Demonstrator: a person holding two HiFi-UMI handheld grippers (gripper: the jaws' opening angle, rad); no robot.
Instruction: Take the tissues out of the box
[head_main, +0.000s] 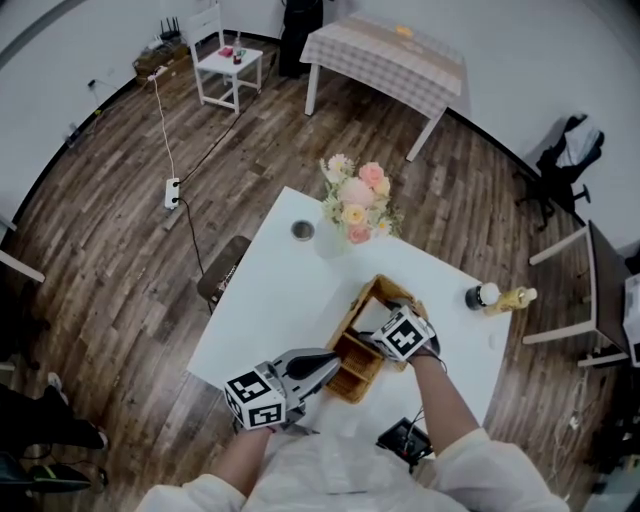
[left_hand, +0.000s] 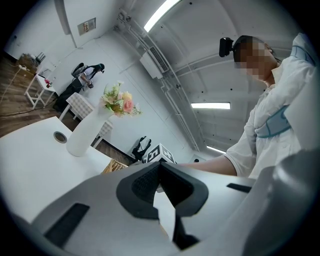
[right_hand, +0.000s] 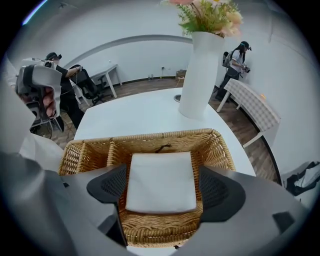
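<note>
A wicker basket box (right_hand: 221, 145) with several compartments stands on the white table (head_main: 260, 300). A flat stack of white tissues (right_hand: 160, 167) lies in its large compartment. My right gripper (right_hand: 163, 187) is over that compartment and open wide, one pad on each side of the stack, neither pressing on it. In the head view the right gripper (head_main: 402, 332) covers the tissues inside the basket (head_main: 351, 320). My left gripper (head_main: 330, 362) is beside the basket's near left corner. Its jaws (left_hand: 160, 167) are shut tip to tip, and I see nothing between them.
A white vase of flowers (head_main: 345, 220) stands behind the basket, with a small round object (head_main: 302, 230) to its left. A bottle (head_main: 500, 297) lies at the table's right. A black device (head_main: 405, 440) sits by the near edge. A chair (head_main: 222, 272) stands at the table's left.
</note>
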